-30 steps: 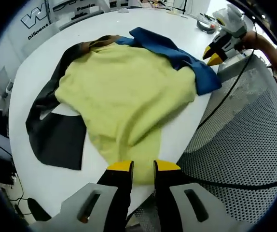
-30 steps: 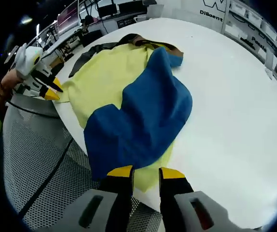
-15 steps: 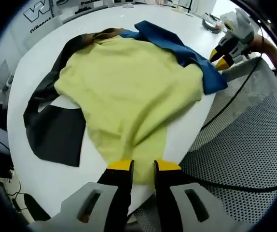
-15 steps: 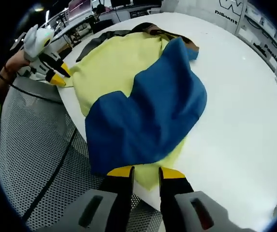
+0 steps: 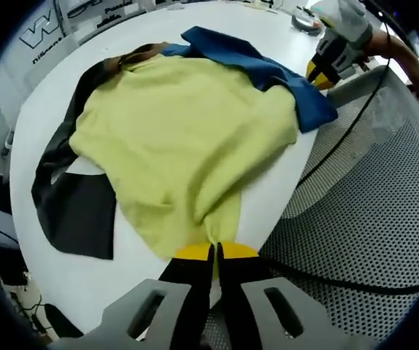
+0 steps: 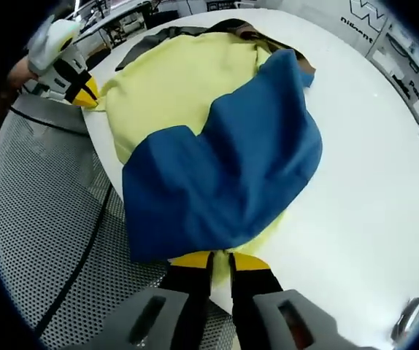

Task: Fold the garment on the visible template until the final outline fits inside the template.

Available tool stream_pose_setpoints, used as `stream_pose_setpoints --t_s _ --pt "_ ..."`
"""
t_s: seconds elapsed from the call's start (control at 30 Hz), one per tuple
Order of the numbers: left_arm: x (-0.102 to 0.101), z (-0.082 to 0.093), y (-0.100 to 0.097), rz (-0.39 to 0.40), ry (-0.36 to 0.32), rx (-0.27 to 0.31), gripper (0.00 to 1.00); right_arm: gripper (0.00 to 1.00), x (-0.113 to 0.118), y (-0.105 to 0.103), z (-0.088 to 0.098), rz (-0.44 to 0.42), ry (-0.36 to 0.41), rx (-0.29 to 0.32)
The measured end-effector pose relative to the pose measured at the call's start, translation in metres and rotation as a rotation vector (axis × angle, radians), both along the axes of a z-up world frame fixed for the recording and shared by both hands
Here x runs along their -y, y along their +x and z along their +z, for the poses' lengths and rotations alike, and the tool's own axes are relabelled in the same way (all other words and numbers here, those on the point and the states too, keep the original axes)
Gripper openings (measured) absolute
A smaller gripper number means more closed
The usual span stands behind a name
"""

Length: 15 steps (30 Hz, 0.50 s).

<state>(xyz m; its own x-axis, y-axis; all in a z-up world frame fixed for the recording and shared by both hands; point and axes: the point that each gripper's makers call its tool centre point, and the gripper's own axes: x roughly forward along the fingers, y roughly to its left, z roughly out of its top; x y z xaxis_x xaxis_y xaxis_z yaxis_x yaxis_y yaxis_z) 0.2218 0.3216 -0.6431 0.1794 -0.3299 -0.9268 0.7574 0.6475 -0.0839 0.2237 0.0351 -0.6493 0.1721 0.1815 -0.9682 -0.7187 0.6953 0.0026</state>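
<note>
- One garment (image 5: pixel 187 138), yellow with a blue part, lies spread on the round white table (image 5: pixel 45 255), over a dark template (image 5: pixel 78 211) whose edge shows past its far side.
- In the left gripper view, the left gripper (image 5: pixel 216 251) sits at the garment's near yellow hem at the table edge; its two yellow-tipped fingers (image 5: pixel 192 252) are pressed together with the hem pinched between them.
- In the same view the right gripper (image 5: pixel 320 73) is at the blue corner near the far table edge.
- In the right gripper view, the right gripper (image 6: pixel 220 259) is at the near hem, where the blue layer (image 6: pixel 224 168) lies over yellow cloth; its fingers (image 6: pixel 190 260) are nearly together on that hem.
- There the left gripper (image 6: pixel 85 95) touches the yellow corner at the upper left.
- Writing on the wall panels behind the table is partly readable: a large "W" and letters like "Dilbeent", unclear.
- A perforated grey surface (image 5: pixel 370 211) lies beside the table, with a black cable (image 5: pixel 341 142) across it.
</note>
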Motion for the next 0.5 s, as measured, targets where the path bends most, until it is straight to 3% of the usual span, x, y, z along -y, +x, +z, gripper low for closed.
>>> stream_pose_setpoints --t_s 0.13,0.2,0.4,0.5 --pt "-0.007 -0.002 -0.008 0.01 -0.007 -0.088 0.0 0.0 0.003 -0.003 0.0 -0.018 0.011 -0.02" --pt "-0.015 -0.002 -0.013 0.004 0.024 -0.127 0.0 0.0 0.005 -0.008 0.0 -0.029 0.02 -0.042" --pt "-0.028 0.0 -0.027 -0.067 0.068 -0.197 0.0 0.0 0.007 -0.016 0.003 -0.037 0.032 -0.086" --pt "-0.031 0.001 -0.029 -0.101 0.094 -0.203 0.0 0.0 0.004 -0.02 0.006 -0.037 0.043 -0.112"
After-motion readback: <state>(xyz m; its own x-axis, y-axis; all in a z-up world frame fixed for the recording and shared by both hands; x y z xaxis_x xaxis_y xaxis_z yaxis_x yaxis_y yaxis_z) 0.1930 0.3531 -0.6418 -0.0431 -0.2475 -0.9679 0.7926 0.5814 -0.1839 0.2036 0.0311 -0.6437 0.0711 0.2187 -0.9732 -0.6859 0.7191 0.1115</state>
